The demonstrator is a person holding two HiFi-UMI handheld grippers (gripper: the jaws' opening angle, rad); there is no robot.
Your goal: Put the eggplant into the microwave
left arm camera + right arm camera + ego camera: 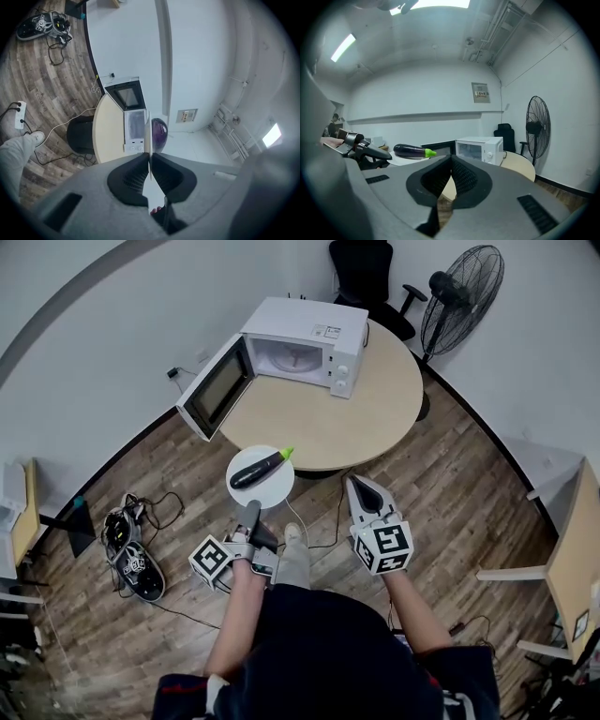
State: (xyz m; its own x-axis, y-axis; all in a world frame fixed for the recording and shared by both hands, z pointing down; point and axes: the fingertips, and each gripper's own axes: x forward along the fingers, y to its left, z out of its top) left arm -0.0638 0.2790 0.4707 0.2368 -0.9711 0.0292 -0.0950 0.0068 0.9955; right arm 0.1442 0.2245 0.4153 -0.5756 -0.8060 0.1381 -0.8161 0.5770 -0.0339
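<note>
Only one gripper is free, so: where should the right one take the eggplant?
Probably mid-body of the dark purple eggplant, jaws across its narrow width, coming from above. It lies flat on the round white plate that the left gripper pinches by the rim; its green stem end tapers. Open the shut right gripper first.

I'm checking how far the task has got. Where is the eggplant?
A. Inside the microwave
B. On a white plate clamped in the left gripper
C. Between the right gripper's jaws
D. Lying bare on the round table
B: the eggplant lies on the white plate, whose rim the left gripper clamps, well apart from the open microwave.
</note>
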